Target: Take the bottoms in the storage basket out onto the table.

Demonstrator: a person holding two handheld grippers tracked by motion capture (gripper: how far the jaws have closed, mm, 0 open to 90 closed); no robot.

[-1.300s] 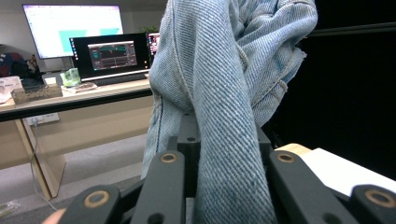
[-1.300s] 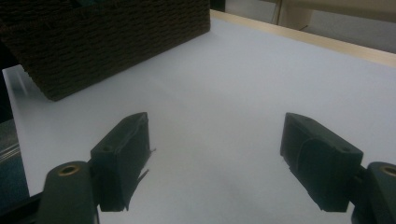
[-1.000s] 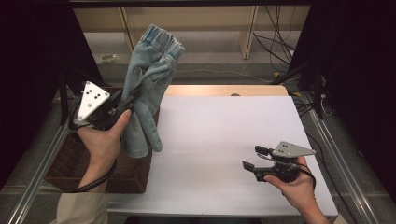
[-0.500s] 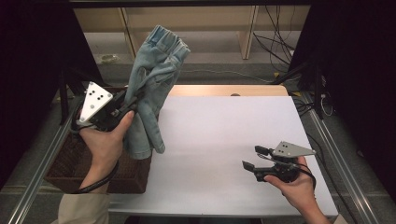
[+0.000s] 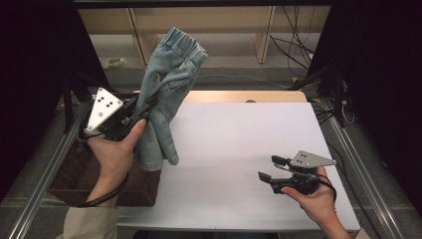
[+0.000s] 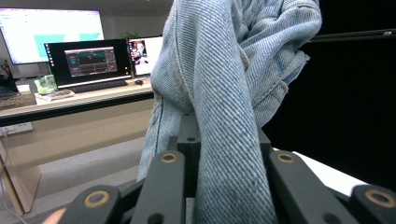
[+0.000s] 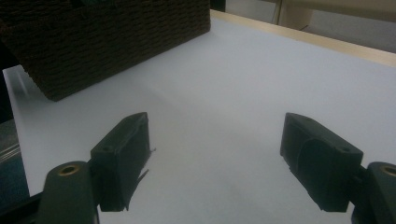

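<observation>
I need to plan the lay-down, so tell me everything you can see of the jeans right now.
The jeans are light blue, faded denim with visible seams and a gathered waistband at the top end. They are bunched lengthwise and held up in the air by the left tongs, which are shut on a fold near the middle. The upper part rises above the grip; the lower part hangs down over the white table's left edge, beside the wicker basket.
</observation>
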